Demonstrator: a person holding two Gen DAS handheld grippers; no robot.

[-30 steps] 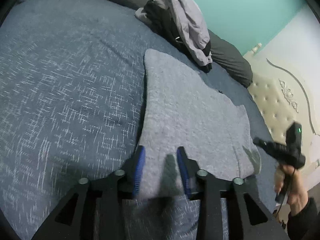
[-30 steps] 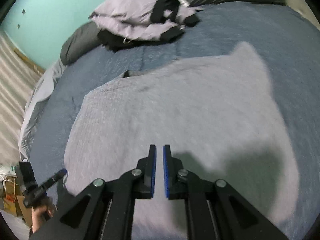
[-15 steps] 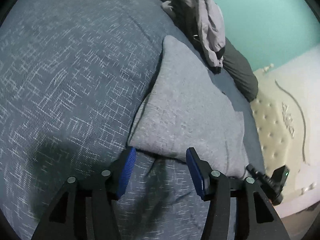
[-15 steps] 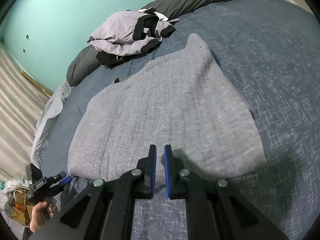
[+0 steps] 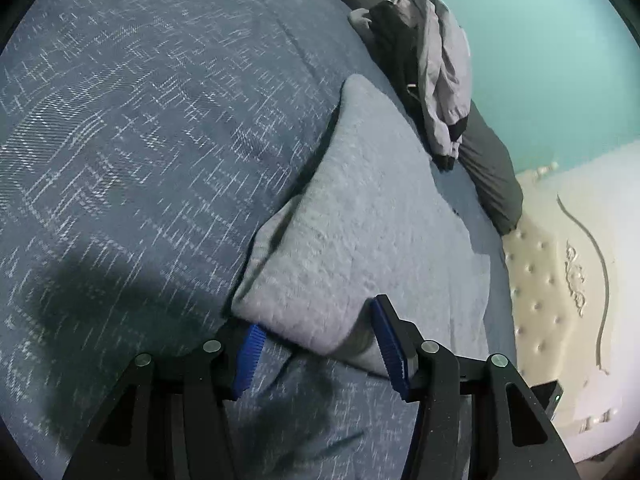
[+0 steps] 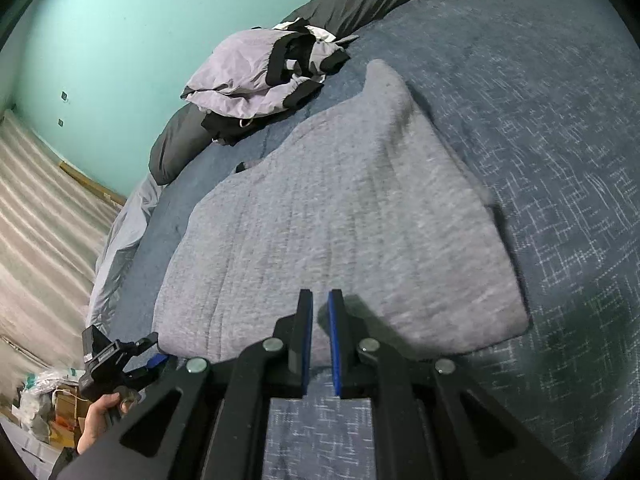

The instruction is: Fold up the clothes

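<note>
A grey knit garment (image 5: 360, 232) lies folded flat on the blue bedcover (image 5: 140, 140). My left gripper (image 5: 320, 344) sits low at its near corner. Its jaws stand apart, with the corner of the cloth lying loosely between the blue pads (image 5: 248, 356). In the right wrist view the same grey garment (image 6: 340, 220) spreads ahead. My right gripper (image 6: 320, 300) hovers over its near edge with its jaws almost touching and nothing between them. The left gripper (image 6: 154, 350) shows there at the garment's left corner, held by a hand (image 6: 100, 412).
A crumpled lilac-and-black jacket (image 6: 264, 72) rests on a dark pillow (image 5: 492, 168) at the far side of the bed. A cream tufted headboard (image 5: 548, 280) stands to the right. Boxes and bags (image 6: 44, 396) clutter the floor beyond the bed's left edge.
Both grippers drew back from over the grey garment to its near edge. The left gripper's jaws widened, let the cloth go and rolled. The right gripper stayed shut.
</note>
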